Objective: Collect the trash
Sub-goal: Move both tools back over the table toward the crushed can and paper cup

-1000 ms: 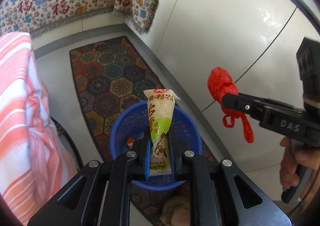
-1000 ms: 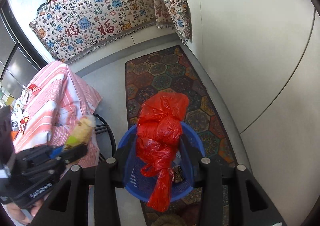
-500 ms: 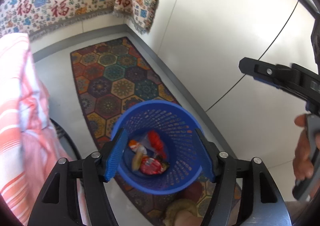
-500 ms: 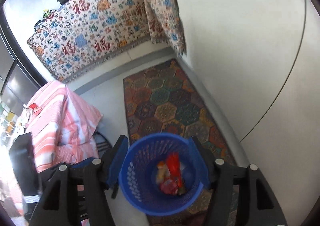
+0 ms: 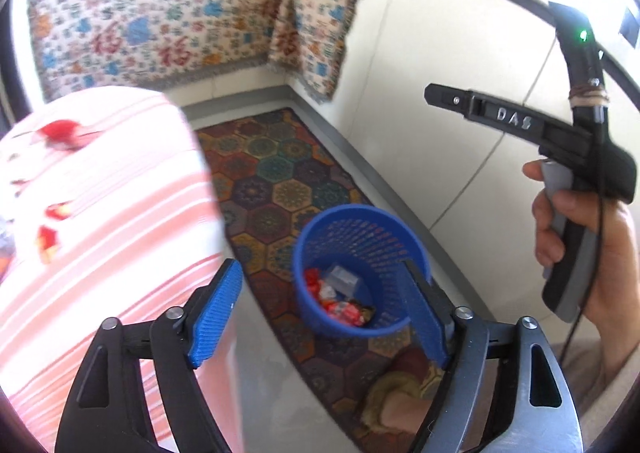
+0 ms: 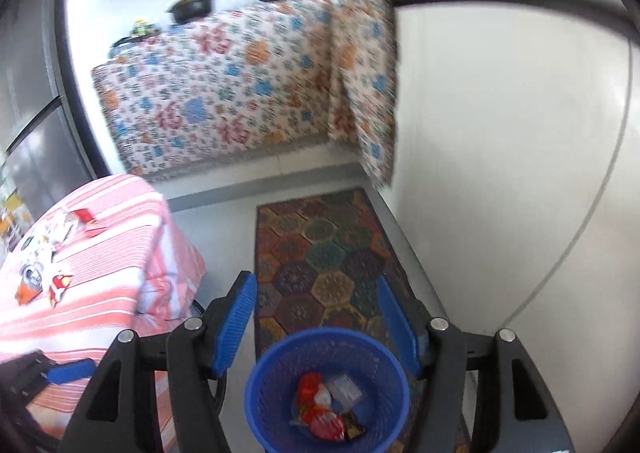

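Observation:
A blue mesh bin [image 5: 384, 241] [image 6: 276, 361] stands on the rug with red wrappers and a clear packet [image 5: 340, 305] [image 6: 324, 413] at its bottom. My left gripper [image 5: 320, 273] hovers above the bin, its jaws opening, with nothing between the blue pads [image 5: 216, 309]. My right gripper [image 6: 314, 281] is open and empty above the bin's far rim; in the left wrist view the right gripper [image 5: 434, 97] shows side-on with a hand [image 5: 568, 237] on its handle. More red wrappers [image 5: 60, 133] [image 6: 56, 285] lie on the pink striped table [image 5: 100, 221] [image 6: 104, 253].
A patterned rug [image 5: 280, 177] [image 6: 332, 249] runs along the white wall [image 6: 500, 133] on the right. A floral cloth [image 6: 224, 93] hangs over a counter with pans at the back. A tan slipper-like thing [image 5: 396, 393] lies beside the bin.
The left gripper let go of the yellow snack packet and the right let go of the red bag; both now lie in the bin. Both grippers rose and drew back from it.

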The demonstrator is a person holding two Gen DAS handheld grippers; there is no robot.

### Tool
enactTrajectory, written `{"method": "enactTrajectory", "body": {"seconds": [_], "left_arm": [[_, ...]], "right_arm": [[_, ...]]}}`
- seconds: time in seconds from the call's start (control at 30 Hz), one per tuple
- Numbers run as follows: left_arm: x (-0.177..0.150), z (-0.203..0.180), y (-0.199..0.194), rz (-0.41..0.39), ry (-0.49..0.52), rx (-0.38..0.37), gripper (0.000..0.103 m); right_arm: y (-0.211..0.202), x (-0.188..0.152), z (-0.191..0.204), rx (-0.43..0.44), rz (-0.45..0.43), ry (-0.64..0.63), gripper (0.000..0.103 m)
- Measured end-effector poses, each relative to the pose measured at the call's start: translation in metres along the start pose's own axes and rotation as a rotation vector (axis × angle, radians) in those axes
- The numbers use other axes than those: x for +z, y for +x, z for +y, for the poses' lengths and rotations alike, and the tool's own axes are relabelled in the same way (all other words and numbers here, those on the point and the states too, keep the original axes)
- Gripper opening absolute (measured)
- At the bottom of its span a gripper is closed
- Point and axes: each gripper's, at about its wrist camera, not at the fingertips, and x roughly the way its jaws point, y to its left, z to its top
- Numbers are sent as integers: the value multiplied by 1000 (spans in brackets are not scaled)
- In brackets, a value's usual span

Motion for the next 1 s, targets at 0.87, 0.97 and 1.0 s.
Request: {"method": "enactTrajectory", "body": {"seconds": [0.87, 0.97, 1.0], "left_arm": [[-111, 252, -99, -21, -382, 327, 82], [-97, 259, -98, -29, -376, 313, 82], [-89, 261, -98, -34, -370, 308, 82]], "right_arm": [[-16, -73, 266, 351, 63, -476, 64], [-9, -82, 286, 380, 101, -496, 64], [-7, -84, 291, 385, 111, -497, 64]]}}
